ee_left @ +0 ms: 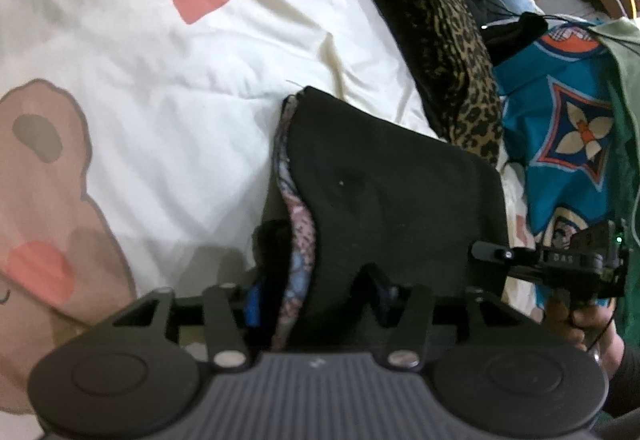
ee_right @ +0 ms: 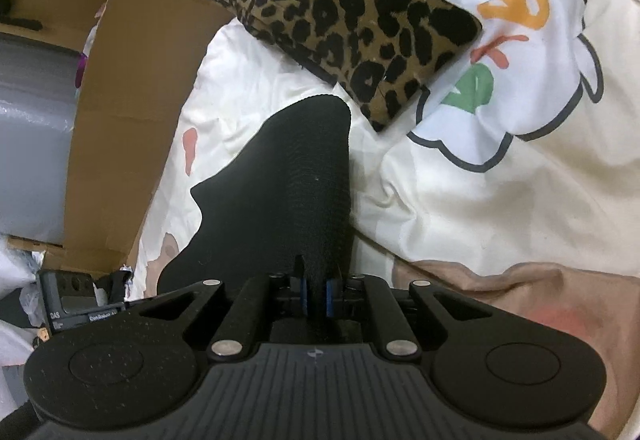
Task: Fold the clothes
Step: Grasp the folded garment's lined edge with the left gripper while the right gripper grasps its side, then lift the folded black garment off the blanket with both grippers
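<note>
1. Black knit fabric, that's the black garment (ee_left: pixel 384 199): held up over the cream bedspread (ee_left: pixel 180 87) w/ both grippers on it.
2. Left gripper (ee_left: pixel 316 300): fingers close together, pinching the garment's near edge; blue pads peek out either side of the cloth. A paisley lining (ee_left: pixel 298 240) shows along the garment's left edge.
3. Right gripper (ee_right: pixel 316 298): jaws nearly shut, blue pads clamped on a thin bit of the black cloth. The garment runs fwd from the fingers, far end rounded, a flap sticking out to the left.
4. From the left wrist view the right gripper's at the garment's right edge, a hand (ee_left: pixel 576 324) around its handle.
5. Leopard-print cushion (ee_right: pixel 352 11) sits on the bedspread just beyond the garment; can't tell if they touch.
6. Bedspread has cartoon prints: a brown bear shape, pink patches, a white cloud w/ orange and green marks.
7. Cardboard box (ee_right: pixel 132 87) stands beside the bed on the left in the right wrist view.
8. Teal patterned cloth (ee_left: pixel 568 111) lies past the cushion, w/ cables across it.
</note>
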The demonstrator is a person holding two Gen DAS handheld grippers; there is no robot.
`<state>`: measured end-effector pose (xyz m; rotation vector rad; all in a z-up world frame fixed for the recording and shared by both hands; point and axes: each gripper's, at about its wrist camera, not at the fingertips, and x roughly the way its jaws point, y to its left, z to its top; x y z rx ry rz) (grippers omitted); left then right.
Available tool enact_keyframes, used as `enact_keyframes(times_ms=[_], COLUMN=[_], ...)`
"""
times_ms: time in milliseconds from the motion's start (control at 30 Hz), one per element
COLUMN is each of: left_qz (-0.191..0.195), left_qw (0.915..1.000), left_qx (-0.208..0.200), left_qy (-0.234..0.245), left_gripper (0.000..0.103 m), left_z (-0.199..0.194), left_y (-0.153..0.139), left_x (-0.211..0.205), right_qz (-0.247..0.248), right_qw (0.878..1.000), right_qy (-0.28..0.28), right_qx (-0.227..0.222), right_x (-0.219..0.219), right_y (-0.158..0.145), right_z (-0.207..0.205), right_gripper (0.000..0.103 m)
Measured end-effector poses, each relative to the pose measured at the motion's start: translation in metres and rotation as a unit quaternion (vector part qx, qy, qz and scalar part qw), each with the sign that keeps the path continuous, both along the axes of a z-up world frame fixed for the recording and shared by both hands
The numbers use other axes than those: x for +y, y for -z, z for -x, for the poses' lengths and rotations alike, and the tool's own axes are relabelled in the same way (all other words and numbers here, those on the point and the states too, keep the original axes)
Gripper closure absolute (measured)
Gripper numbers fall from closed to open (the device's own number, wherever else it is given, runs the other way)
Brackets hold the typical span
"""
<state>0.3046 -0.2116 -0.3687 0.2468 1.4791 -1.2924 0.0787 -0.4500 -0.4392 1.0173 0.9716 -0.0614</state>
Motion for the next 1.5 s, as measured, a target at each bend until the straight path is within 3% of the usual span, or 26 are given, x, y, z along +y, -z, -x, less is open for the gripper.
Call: enact_keyframes(times_ms=[33, 100, 133, 467, 600, 867, 933, 967, 1067, 1300, 1500], left_qz=[0.002, 0.006, 0.009, 0.016, 0.014, 0.017, 0.017, 0.016, 0.009, -0.014, -0.028], left_qw=[1.0000, 0.9999, 0.9998, 0.9985, 0.9975, 0.9943, 0.9944, 0.9950, 0.9969, 0.9998, 0.9995], left_qx=[0.002, 0.005, 0.009, 0.049, 0.068, 0.104, 0.102, 0.096, 0.077, 0.015, -0.011], left_qy=[-0.004, -0.010, -0.013, -0.017, -0.010, -0.018, -0.021, -0.020, -0.015, 0.004, -0.006], left_gripper=[0.041, 0.036, 0.035, 0.021, 0.031, 0.034, 0.038, 0.048, 0.063, 0.066, 0.067], left_z=[-0.001, -0.003, -0.004, -0.002, -0.002, -0.008, -0.007, -0.006, -0.005, 0.011, 0.018], left_y=[0.001, 0.002, 0.003, 0.018, 0.022, 0.031, 0.030, 0.030, 0.025, 0.002, -0.004], left_x=[0.000, 0.000, -0.001, -0.006, -0.007, -0.008, -0.008, -0.008, -0.007, -0.017, -0.019], right_qz=[0.003, -0.001, -0.005, -0.051, -0.075, -0.085, -0.081, -0.077, -0.063, -0.007, 0.025], right_qw=[1.000, 1.000, 1.000, 0.998, 0.996, 0.995, 0.996, 0.996, 0.997, 0.999, 0.999], right_qy=[-0.001, -0.001, -0.001, -0.002, -0.002, -0.019, -0.018, -0.017, -0.017, -0.035, -0.041], right_qx=[-0.002, -0.008, -0.010, -0.034, -0.038, -0.041, -0.040, -0.039, -0.037, -0.022, 0.001], right_x=[0.001, 0.001, 0.001, 0.007, 0.009, 0.022, 0.024, 0.024, 0.026, 0.037, 0.042], right_y=[0.001, 0.004, 0.007, 0.036, 0.041, 0.045, 0.044, 0.043, 0.036, 0.004, -0.008], right_z=[0.001, 0.003, 0.003, 0.006, 0.008, 0.001, -0.002, -0.003, -0.005, -0.008, -0.011], right_gripper=[0.090, 0.067, 0.062, 0.059, 0.059, 0.063, 0.072, 0.077, 0.086, 0.090, 0.090])
